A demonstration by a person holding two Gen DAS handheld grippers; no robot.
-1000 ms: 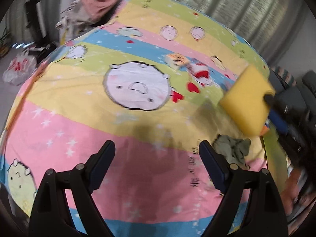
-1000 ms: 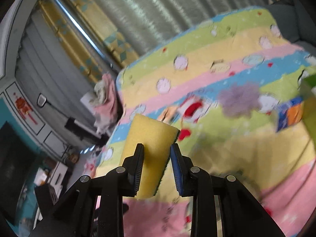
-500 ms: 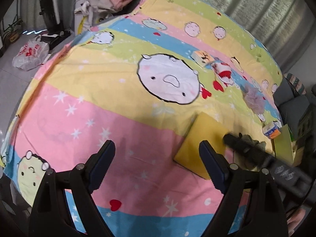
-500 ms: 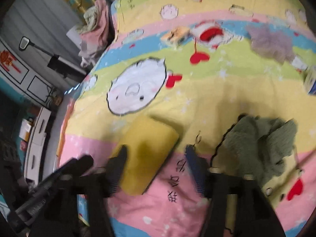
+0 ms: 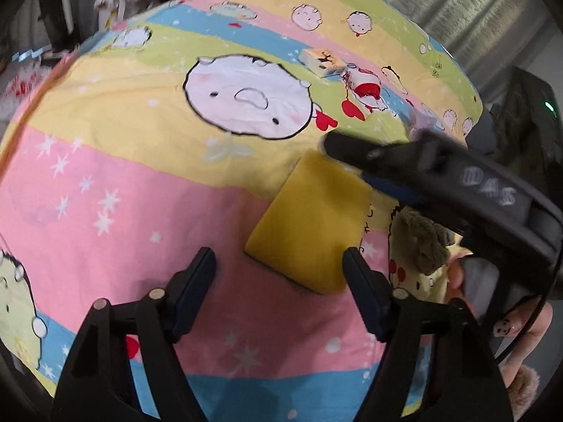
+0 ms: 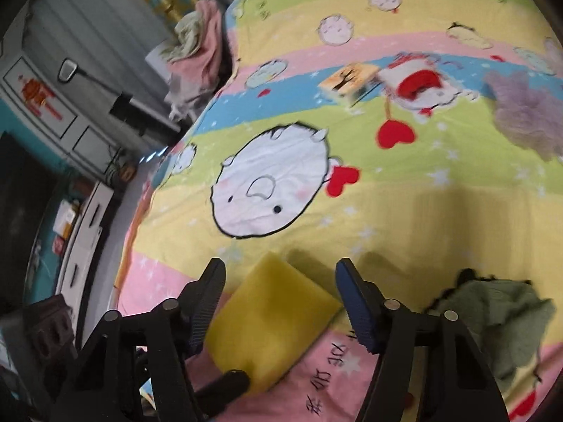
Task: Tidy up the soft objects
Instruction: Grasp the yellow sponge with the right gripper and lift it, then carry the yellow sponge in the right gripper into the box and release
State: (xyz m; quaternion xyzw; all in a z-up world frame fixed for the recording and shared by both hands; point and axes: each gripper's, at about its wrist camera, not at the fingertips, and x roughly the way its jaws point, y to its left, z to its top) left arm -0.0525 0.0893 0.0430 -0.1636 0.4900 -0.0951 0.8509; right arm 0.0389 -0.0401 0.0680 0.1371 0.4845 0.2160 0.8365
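A yellow sponge (image 5: 309,225) now lies flat on a bed covered by a striped cartoon bedspread (image 5: 140,183), on the border between a pink band and a yellow band. A second ago the same sponge was clamped upright in the right gripper (image 6: 281,293), held in the air above the bed. It has since been lowered and let go.

The right gripper's jaws opened to release the sponge and have just been closing a little again. They stand moderately apart, one on each side of the sponge, and seem not to press on it. In the left wrist view this gripper reaches in from the right, its tip over the sponge's far edge.

The left gripper (image 5: 279,274) hangs low over the near side of the bedspread. Its jaws have just been narrowing from wide, yet remain fairly open and hold nothing. The sponge's near corner sits just in front of its right-side finger.

A crumpled grey-green cloth (image 6: 499,320) lies just beside the sponge. Farther up the bed are a small printed box (image 6: 348,82), a red and white soft toy (image 6: 418,82) and a fluffy lilac puff (image 6: 524,112).

Judging by this, one soft item has been set down next to the cloth, starting a group. The toy and the puff are still spread out and seem left to gather.
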